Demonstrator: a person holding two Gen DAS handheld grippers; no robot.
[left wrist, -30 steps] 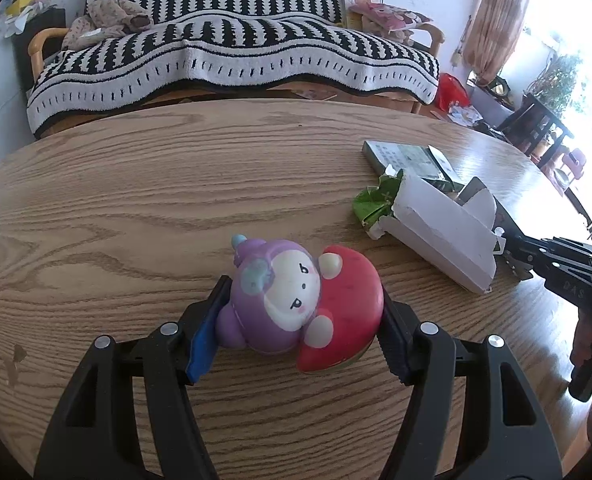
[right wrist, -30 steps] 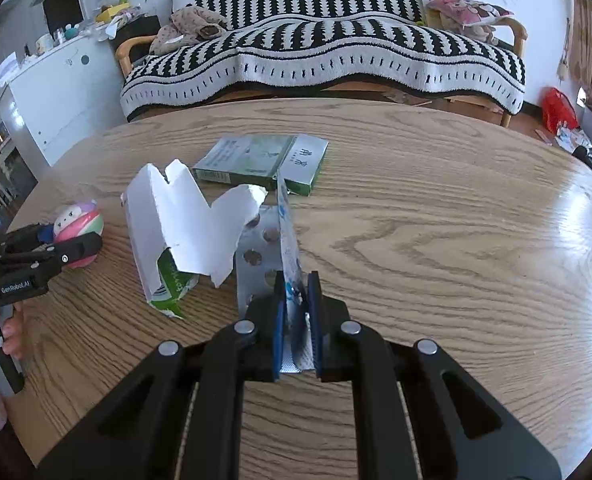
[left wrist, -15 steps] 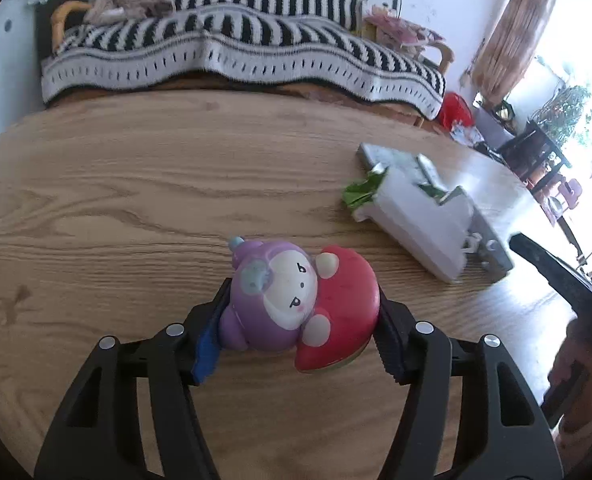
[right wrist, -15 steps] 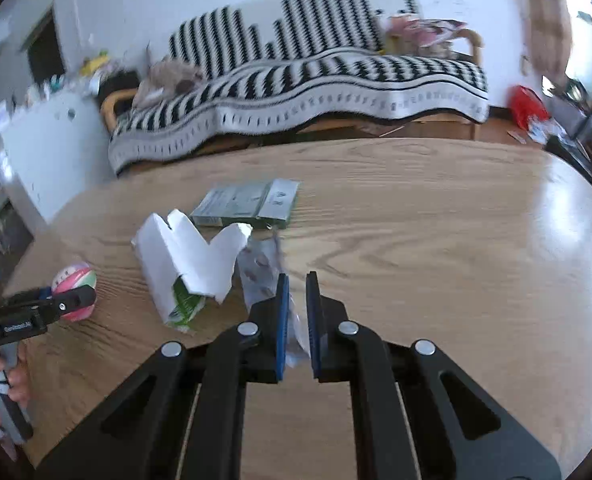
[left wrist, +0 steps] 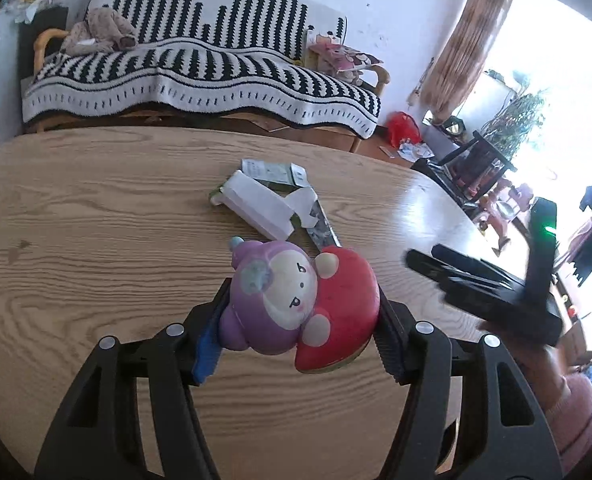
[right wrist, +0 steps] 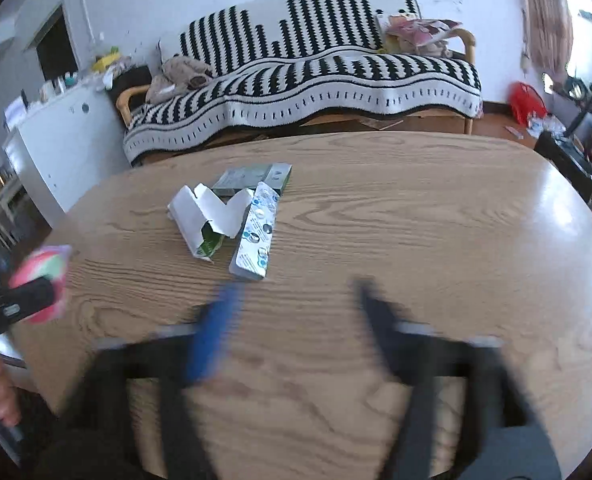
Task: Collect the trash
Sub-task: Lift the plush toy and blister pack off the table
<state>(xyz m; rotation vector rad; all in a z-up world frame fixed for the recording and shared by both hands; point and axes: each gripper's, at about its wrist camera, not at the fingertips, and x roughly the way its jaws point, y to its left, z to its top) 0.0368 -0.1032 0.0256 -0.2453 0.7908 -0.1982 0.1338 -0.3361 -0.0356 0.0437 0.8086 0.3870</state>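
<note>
Low in the left wrist view, my left gripper (left wrist: 298, 322) is clamped on a squishy toy (left wrist: 298, 304), purple on one side and red on the other, both pads pressing its flanks. Beyond it, at mid-frame, the trash lies on the wooden table (left wrist: 96, 240): a torn white carton (left wrist: 258, 204), a flat green box (left wrist: 274, 171) behind it, and a foil pill strip (left wrist: 322, 228) poking out toward the toy. At the right edge I see my right gripper (left wrist: 428, 260) from the side, dark and blurred, with a pink sleeve (left wrist: 576, 412) below it. A striped sofa (left wrist: 200, 76) fills the top, and a curtain (left wrist: 468, 40) hangs at upper right.

Across the bottom of the right wrist view, my right gripper (right wrist: 296, 300) is smeared with motion, its jaws opening, with nothing between them. The pill strip (right wrist: 256, 236) lies flat on the table (right wrist: 436, 240) just above the blue pad, touching the carton (right wrist: 200, 220), and the green box (right wrist: 256, 176) sits behind both. At the left edge, the left gripper (right wrist: 40, 292) carries the toy (right wrist: 42, 276).

By my reckoning the task is barely started: all three pieces of trash are on the table, grouped together, and I see no bin in either view. The table around them is bare, so nothing blocks a reach; the toy filling my left fingers is the main hindrance.
</note>
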